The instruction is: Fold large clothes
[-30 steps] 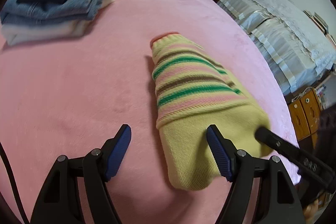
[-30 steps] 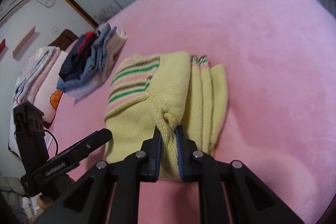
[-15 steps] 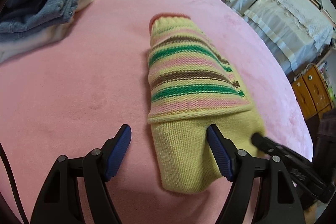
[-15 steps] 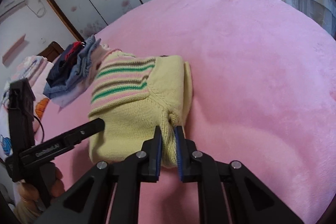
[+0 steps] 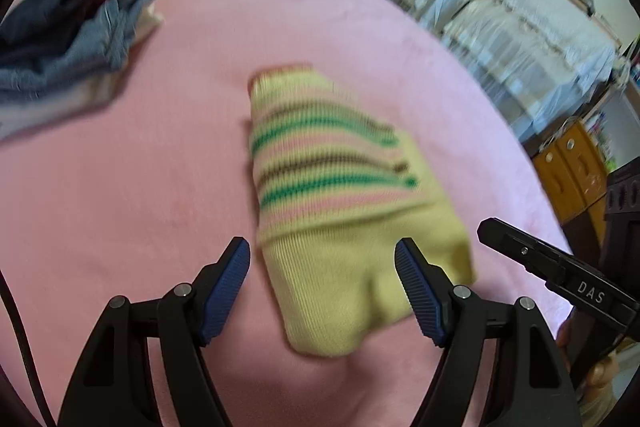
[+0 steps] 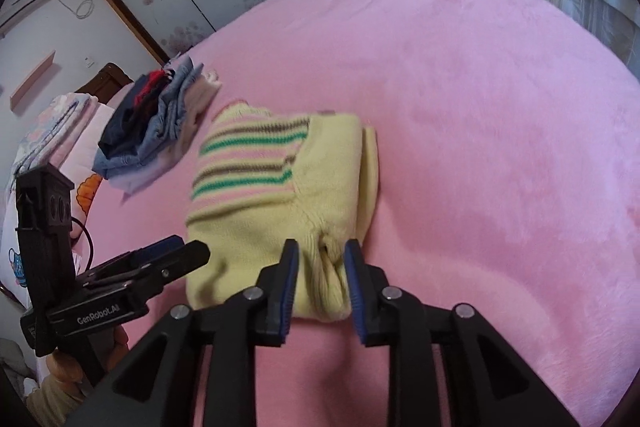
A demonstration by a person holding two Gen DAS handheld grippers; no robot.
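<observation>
One sweater (image 5: 328, 195), two hand-held grippers (image 5: 322, 287) (image 6: 321, 277)

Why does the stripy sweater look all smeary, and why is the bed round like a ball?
Left wrist view: the sweater and the clothes pile are motion-blurred, while the left gripper stays sharp. Right wrist view: the sweater is only a little soft. Both views: the fisheye lens bends the flat pink bed into a dome, with dark corners.

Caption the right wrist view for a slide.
Right tool opening around a bunched edge of the folded striped sweater on the pink blanket.
</observation>
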